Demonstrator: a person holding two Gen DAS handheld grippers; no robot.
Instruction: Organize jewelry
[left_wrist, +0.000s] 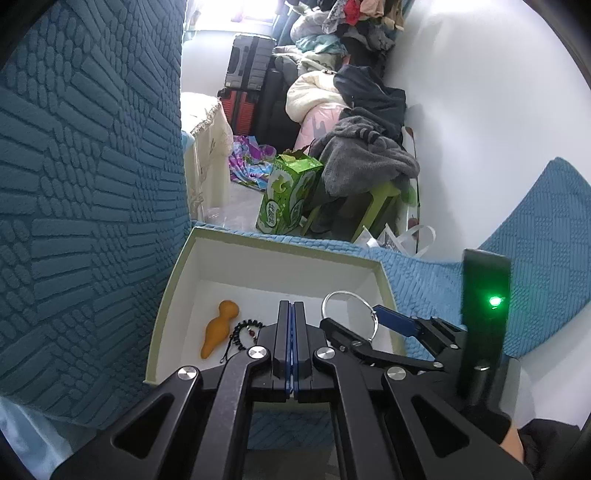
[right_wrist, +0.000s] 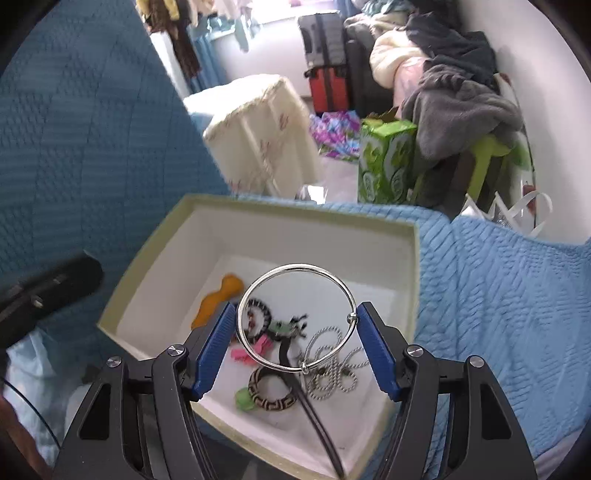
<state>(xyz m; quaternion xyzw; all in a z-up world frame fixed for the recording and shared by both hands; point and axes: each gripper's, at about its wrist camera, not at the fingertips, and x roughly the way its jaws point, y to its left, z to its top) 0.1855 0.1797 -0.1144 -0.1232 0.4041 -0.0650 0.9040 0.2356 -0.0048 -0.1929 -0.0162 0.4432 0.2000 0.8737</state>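
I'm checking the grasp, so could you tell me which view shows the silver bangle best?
The right wrist view: the whole silver bangle sits between the right gripper fingers above the box. The left wrist view shows only part of it.

One open white box (right_wrist: 399, 236) sits ahead of the right gripper (right_wrist: 295, 347), and one silver bangle (right_wrist: 295, 317) spans the gap between its two blue fingers (right_wrist: 216, 347). Below the bangle in the box lie one orange gourd-shaped piece (right_wrist: 218, 299), two black-and-white patterned rings (right_wrist: 271, 393), one silver bead chain (right_wrist: 332, 365), one pink piece (right_wrist: 251, 350) and two green pieces (right_wrist: 245, 400). Beyond the box stand one green carton (right_wrist: 384, 162) and two suitcases (right_wrist: 328, 88), one grey above one red.
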